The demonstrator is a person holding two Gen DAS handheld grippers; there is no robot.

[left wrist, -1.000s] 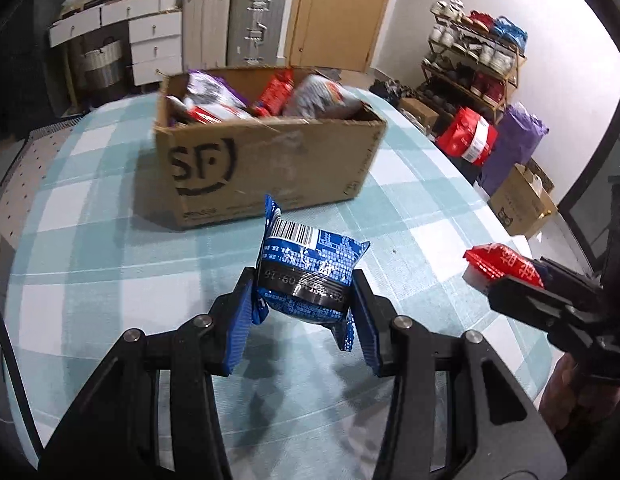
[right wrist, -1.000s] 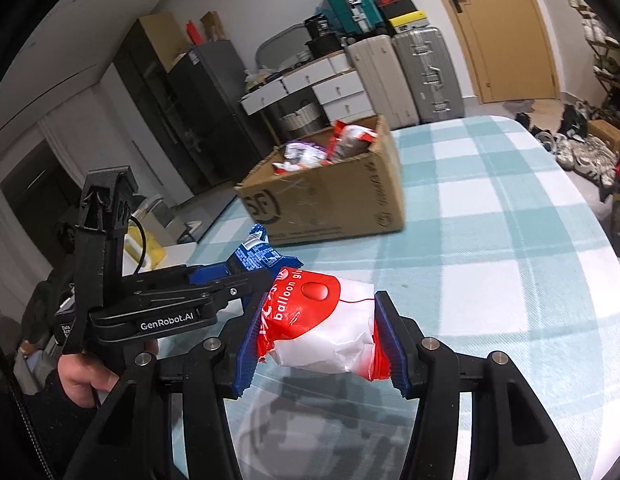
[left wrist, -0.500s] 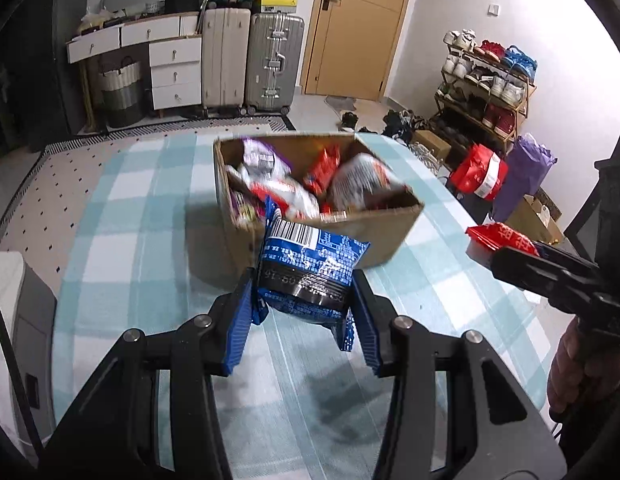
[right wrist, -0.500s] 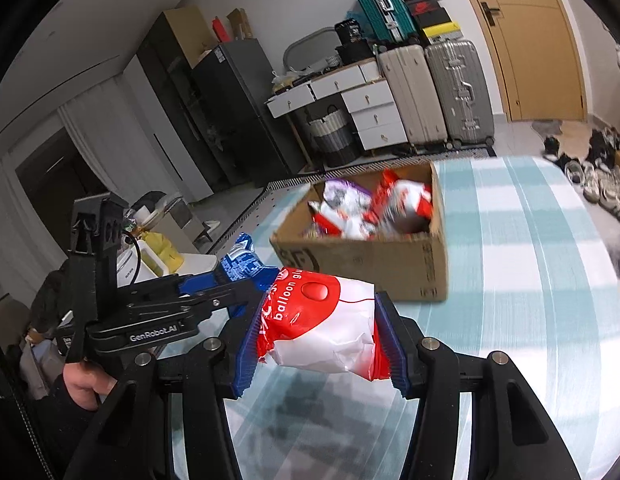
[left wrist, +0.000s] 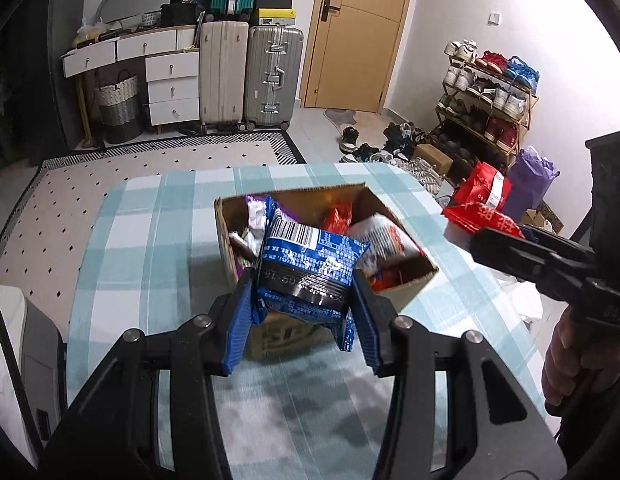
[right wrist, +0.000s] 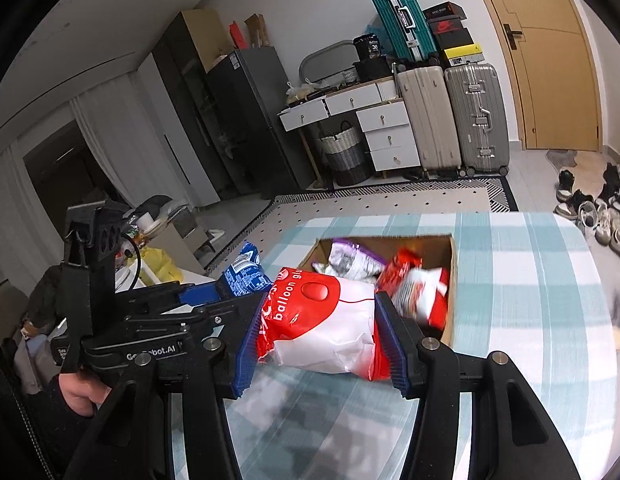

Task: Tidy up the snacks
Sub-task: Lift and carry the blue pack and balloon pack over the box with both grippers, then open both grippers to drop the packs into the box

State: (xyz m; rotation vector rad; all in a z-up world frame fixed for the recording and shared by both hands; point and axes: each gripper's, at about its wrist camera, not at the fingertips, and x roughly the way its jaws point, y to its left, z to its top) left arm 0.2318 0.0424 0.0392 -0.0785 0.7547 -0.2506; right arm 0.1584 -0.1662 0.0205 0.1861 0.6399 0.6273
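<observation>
Two wrist fisheyes, both looking down from close above the surface

Left hand-held gripper [left wrist: 303, 312] cam faces the open brown cardboard box [left wrist: 406, 280] head-on; right hand-held gripper [right wrist: 320, 344] cam sees it from the side. Both share the box, silver hard-shell suitcase [left wrist: 273, 76] and wooden door [left wrist: 358, 32].

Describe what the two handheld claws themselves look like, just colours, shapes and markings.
Both are matte black plastic frames with silver bolts and ribbed blue finger pads. The left claw carries white GenRobot.AI lettering, a black camera mount and a thin black cable; a bare hand grips the right claw's handle.

Blue packet [left wrist: 307, 268] pinched upright, barcode up, above the open box [left wrist: 406, 292]; red-white balloon bag [right wrist: 322, 324] held alongside; box already holds snacks [right wrist: 414, 292].
</observation>
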